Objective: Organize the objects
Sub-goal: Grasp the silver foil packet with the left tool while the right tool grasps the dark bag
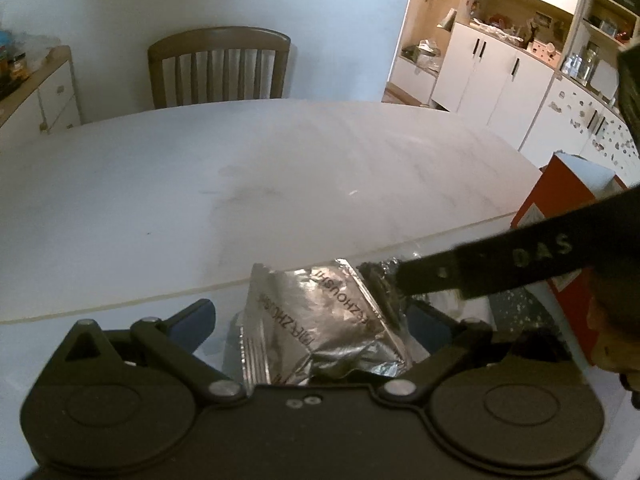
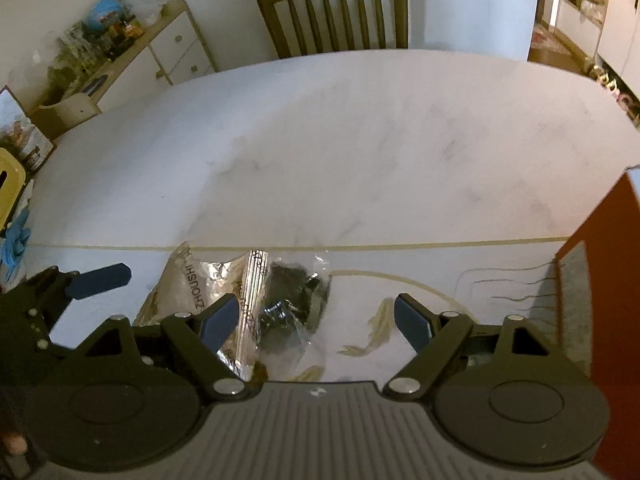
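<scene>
1 foil packet (image 1: 320, 320) between spread fingers of left gripper (image 1: 316, 320), contact unclear; right gripper (image 2: 316, 316) spread wide, empty; red box (image 1: 560, 216) beside.

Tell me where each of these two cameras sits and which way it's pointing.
Left wrist: sits behind the left gripper, facing across the table to the chair; its fingers flank the foil packet.
Right wrist: sits behind the open right gripper, same direction.
Shared: foil packet, table, chair, red box.
</scene>
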The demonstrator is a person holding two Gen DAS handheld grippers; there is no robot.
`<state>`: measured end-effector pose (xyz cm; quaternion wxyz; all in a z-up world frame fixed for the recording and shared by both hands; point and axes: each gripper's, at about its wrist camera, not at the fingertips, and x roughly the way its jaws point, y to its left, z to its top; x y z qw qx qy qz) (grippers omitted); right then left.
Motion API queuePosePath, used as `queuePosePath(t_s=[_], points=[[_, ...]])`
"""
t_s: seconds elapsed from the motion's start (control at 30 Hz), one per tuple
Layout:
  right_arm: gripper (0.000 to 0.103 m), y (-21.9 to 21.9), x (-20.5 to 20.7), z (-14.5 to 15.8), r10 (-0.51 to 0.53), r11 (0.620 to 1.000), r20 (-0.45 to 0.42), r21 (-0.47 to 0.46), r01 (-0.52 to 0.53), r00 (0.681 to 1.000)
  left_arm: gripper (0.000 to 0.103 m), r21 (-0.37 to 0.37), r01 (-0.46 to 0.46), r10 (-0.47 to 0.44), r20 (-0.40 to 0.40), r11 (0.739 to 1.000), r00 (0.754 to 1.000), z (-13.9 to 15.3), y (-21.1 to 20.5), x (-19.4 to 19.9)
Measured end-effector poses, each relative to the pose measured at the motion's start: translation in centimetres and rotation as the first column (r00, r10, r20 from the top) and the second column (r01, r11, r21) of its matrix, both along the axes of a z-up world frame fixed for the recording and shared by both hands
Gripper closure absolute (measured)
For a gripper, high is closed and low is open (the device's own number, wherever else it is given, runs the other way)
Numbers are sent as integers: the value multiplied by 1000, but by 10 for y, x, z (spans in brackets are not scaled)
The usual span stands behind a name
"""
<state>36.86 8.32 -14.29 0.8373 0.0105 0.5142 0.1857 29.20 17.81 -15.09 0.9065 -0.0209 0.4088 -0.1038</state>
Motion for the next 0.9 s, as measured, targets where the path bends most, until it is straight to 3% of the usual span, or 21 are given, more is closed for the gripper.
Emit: queuePosePath(t_s=[0.27, 0.37, 0.4, 0.5, 0.57, 0.63, 0.83, 0.9], points=[[18, 12, 7, -12, -9, 1000, -9, 8, 9, 1000, 24, -2, 0, 0, 4, 1000, 1000, -6, -4, 0], [23, 14, 8, -14, -8, 1000, -15, 6, 8, 1000, 31, -15, -4, 4, 3, 1000, 1000, -5, -3, 2], [26, 14, 9, -15, -8, 1000, -17, 5, 8, 1000, 39, -18, -5, 5, 3, 1000, 1000, -5, -2, 2], [37, 14, 10, -17, -20, 1000, -29, 12, 20, 999, 46, -34, -12, 12, 3, 999, 1000, -4, 0, 2], [45, 11, 11, -18, -26, 999, -38, 22, 27, 999, 48, -49, -14, 14, -3, 999, 1000, -3, 3, 4], [59, 10, 11, -19, -32, 999, -45, 29, 33, 998, 50, -53, -14, 13, -6, 998, 1000, -2, 4, 5], [74, 8, 9, -18, -40, 997, -55, 57, 43, 998, 53, -106, -42, 39, -30, 994, 999, 4, 14, 6], [75, 3, 7, -17, -49, 995, -64, 83, 54, 997, 53, -126, -52, 49, -30, 991, 998, 9, 20, 5]])
